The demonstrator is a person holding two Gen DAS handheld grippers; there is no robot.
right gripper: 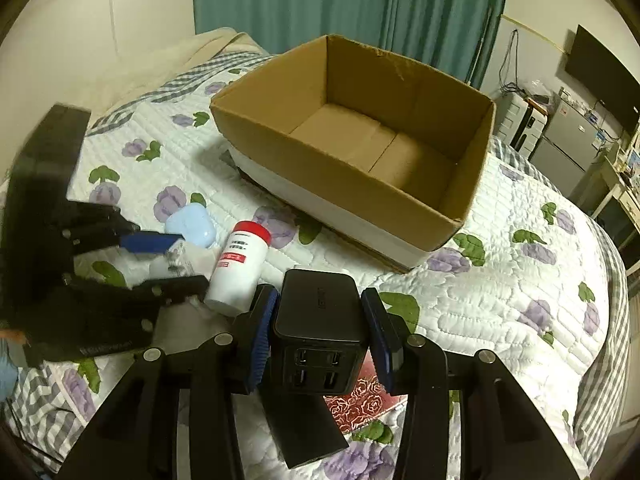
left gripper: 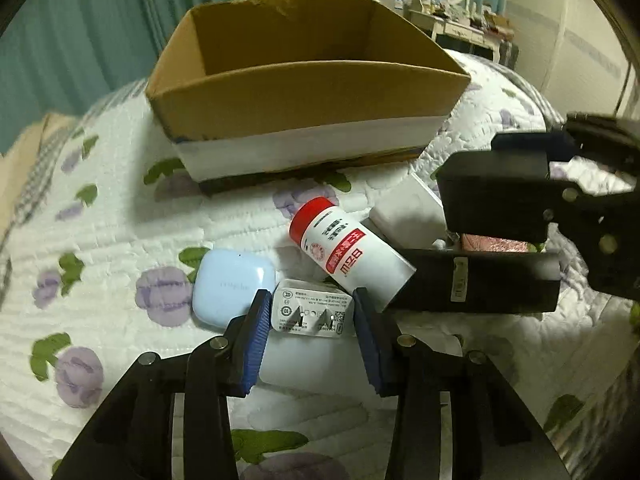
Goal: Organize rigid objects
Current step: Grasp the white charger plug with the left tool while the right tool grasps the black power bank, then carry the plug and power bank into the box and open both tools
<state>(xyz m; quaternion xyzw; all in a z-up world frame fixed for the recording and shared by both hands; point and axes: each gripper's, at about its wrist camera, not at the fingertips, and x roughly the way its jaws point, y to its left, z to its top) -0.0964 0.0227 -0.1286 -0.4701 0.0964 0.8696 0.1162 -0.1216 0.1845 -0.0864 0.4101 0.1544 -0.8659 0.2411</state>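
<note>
The cardboard box (right gripper: 360, 152) stood open on the quilted bed (right gripper: 500, 280), its inside bare, with free quilt to its right. The left gripper (left gripper: 312, 316) had its jaws closed against a white wall charger (left gripper: 310, 312), prongs toward the camera; its small print was not readable. Just beside it lay a pale blue earbud case (left gripper: 230, 286) and a red-capped white bottle (left gripper: 348, 248) — red label, Chinese characters. The right gripper (right gripper: 320, 316) clamped a black multi-port charger (right gripper: 316, 320).
</note>
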